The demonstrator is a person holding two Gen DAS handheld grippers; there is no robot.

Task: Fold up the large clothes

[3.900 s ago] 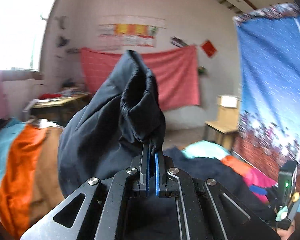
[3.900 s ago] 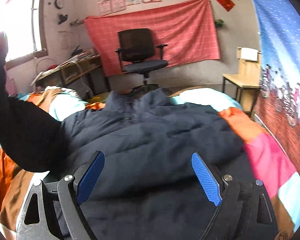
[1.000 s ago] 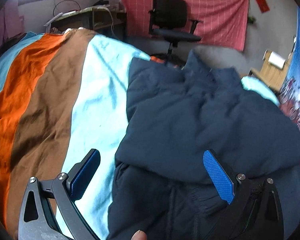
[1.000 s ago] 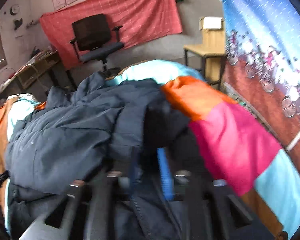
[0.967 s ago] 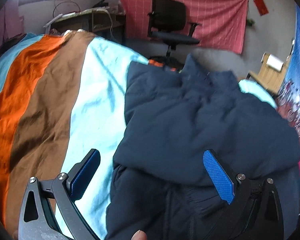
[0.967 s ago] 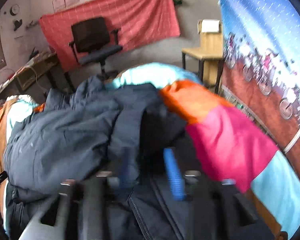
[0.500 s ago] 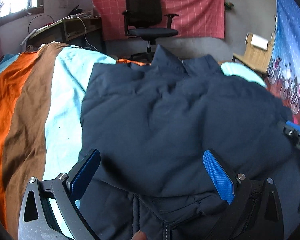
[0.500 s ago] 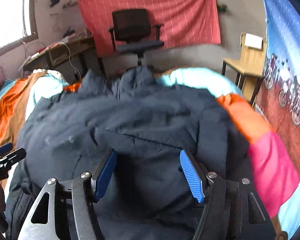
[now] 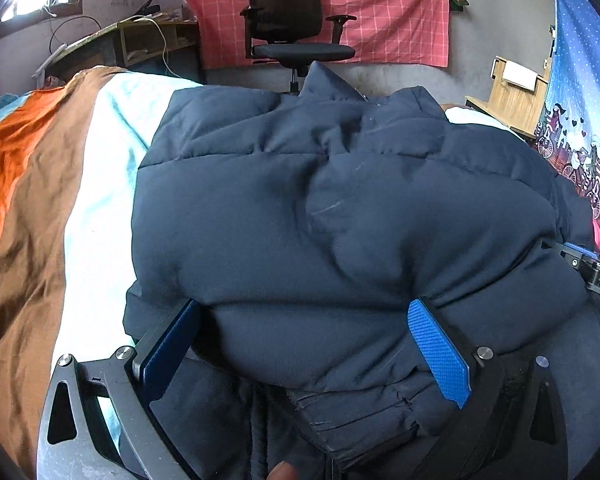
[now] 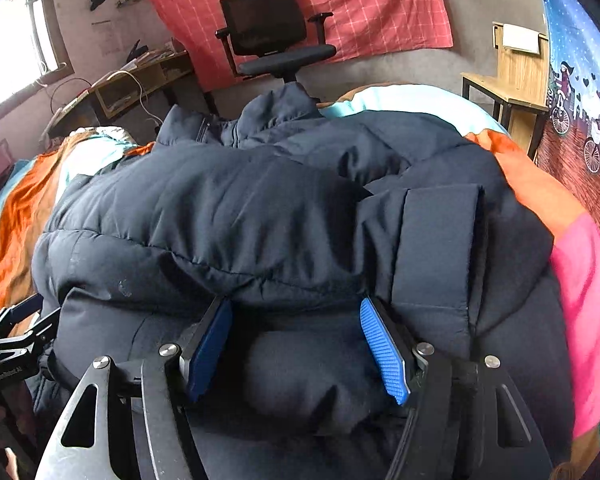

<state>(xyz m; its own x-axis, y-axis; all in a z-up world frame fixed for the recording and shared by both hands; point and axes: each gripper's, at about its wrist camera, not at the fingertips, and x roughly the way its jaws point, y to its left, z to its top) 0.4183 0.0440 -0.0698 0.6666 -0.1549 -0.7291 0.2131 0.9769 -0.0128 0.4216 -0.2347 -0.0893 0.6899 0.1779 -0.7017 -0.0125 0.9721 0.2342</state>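
While the dark blue jacket [image 9: 340,216] lies spread on the striped bed [image 9: 52,200], the left claw [image 9: 300,340] stands wide over its near hem, blue pads [image 9: 440,352] on either side of a puffy fold without squeezing it. Seen from the right wrist, the right claw [image 10: 296,344] is about half open, with padding bulging between its pads [image 10: 382,352], not pinched; its jaws have just been opening. A folded sleeve [image 10: 436,248] lies just beyond its right pad. Beyond the jacket's collar stands an office chair [image 10: 276,40] before a red cloth [image 10: 340,4].
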